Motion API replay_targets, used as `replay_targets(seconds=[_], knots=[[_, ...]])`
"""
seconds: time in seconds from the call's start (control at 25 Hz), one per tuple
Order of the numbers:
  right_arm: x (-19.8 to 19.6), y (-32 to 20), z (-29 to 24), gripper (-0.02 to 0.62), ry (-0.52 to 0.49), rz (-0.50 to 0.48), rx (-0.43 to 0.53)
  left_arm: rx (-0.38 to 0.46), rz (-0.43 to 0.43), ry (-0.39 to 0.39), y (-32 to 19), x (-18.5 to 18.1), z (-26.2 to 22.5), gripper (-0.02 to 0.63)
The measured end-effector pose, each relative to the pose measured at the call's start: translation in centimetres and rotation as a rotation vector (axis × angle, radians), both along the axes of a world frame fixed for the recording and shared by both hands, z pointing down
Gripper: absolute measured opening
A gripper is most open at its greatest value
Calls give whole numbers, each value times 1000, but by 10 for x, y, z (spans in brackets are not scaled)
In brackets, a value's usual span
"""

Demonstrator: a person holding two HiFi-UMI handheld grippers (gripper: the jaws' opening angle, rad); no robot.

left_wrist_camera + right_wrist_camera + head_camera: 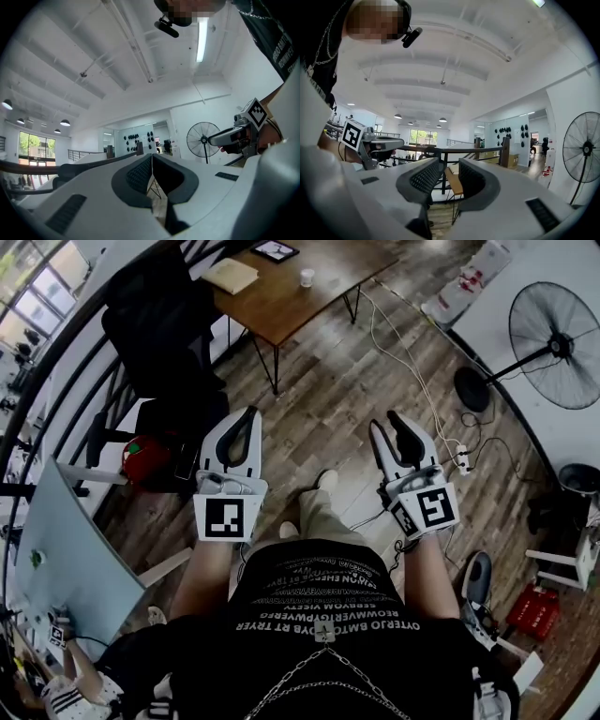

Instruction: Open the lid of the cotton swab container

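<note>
I cannot make out a cotton swab container in any view. In the head view both grippers are held up in front of the person's body, above a wooden floor. The left gripper (246, 420) has its jaws pressed together with nothing between them; in its own view the left gripper (151, 161) shows the pads meeting along a thin line. The right gripper (385, 425) has its jaws apart. In its own view the right gripper (451, 169) shows a clear gap with nothing in it. Both point out into the room and touch nothing.
A wooden table (291, 306) stands ahead with a small white cup (307, 277) and flat items on it. A black office chair (159, 329) is at the left, a standing fan (555, 332) at the right. White cables (412, 371) cross the floor. A white desk (66, 559) is at the lower left.
</note>
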State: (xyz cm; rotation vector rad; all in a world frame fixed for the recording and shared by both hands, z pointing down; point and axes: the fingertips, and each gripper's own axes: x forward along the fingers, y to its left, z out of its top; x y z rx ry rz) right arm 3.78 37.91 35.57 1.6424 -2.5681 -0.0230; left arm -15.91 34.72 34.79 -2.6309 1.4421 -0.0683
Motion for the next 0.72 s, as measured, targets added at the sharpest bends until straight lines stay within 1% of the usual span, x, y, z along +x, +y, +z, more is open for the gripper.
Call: replay_targets(seconds=[0.12,0.16,0.36,0.6,0.68,0.72], knots=[[8,-10,9,172,1,5,-21,-36,-5,20,-11,7,7,29],[12,-13,11,175,-1,7,-25,-42,-4,27,-15,10,9,31],[30,-41,20,175,-8,12,-39,-59,-11,1,-40,25,20,31],[51,-82,26,175,-12,-4,-47,-76,-23,-2,-71,42,27,32],[59,-96,27,175,-17,-5,-50,-83,-14,-4,-85,51,29,53],[63,-103,27,175,-19,-8,-52,-89,-7,-8,-92,56,31,90]])
